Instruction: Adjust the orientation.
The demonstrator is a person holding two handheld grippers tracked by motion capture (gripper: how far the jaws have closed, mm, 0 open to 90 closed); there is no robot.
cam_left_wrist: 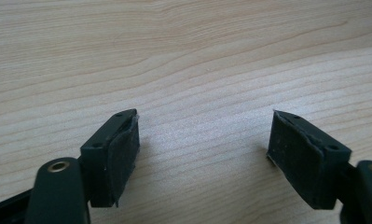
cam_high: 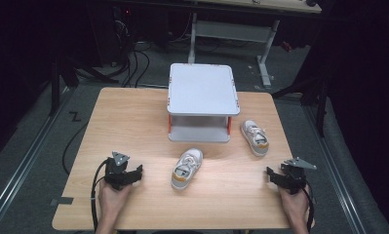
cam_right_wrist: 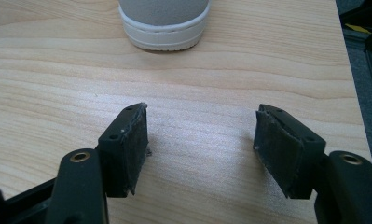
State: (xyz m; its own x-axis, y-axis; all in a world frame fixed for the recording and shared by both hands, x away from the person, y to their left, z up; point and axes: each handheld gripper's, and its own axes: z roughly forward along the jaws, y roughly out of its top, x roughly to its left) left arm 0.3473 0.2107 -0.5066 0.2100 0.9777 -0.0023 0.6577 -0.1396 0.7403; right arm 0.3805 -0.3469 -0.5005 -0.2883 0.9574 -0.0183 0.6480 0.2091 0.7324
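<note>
Hands rest low at the near corners of the table, each gripper angled inward: left gripper, right gripper, jaws spread and empty. One shoe lies between them near the middle, another shoe beside the stand.

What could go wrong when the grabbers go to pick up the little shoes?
1. The right shoe lies close to the table's right edge, so a push from the right gripper might slide it off.
2. The middle shoe lies just in front of the grey rack; a nudge could shove it against the rack.
3. Both grippers, including the left gripper, have open, empty fingers, and a shoe gripped by its rounded toe might slip out.
</note>
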